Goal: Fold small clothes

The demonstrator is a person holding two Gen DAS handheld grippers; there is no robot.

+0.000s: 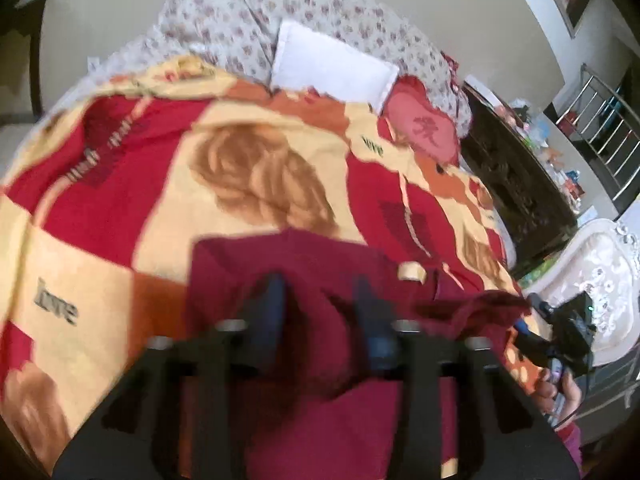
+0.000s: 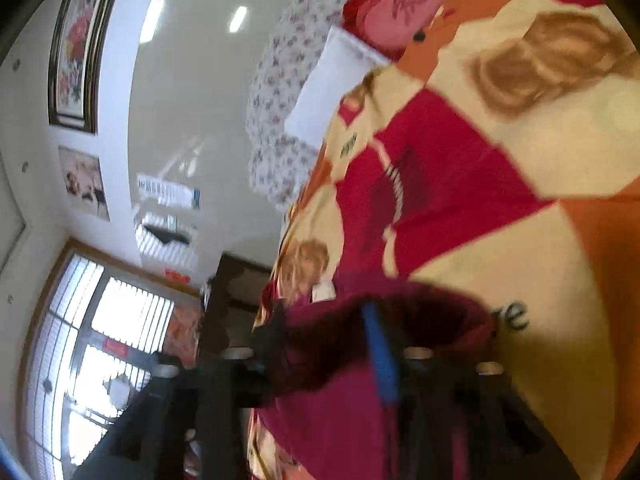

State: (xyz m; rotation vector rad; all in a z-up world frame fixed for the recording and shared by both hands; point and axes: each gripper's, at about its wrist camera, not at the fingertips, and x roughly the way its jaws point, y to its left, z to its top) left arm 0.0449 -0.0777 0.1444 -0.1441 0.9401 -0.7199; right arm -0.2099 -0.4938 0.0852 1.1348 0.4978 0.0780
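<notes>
Mid-fold on maroon garment [image 1: 320, 400] atop bed [image 1: 100, 220]; both jaws parted, gripping nothing; next, regrasp an edge.

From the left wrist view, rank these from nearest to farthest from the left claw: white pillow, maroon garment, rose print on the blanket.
1. Maroon garment: right under the left claw, at the bed's near edge.
2. Rose print: beyond the garment, mid-blanket.
3. White pillow: farthest, at the head of the bed against the floral bedding.
</notes>
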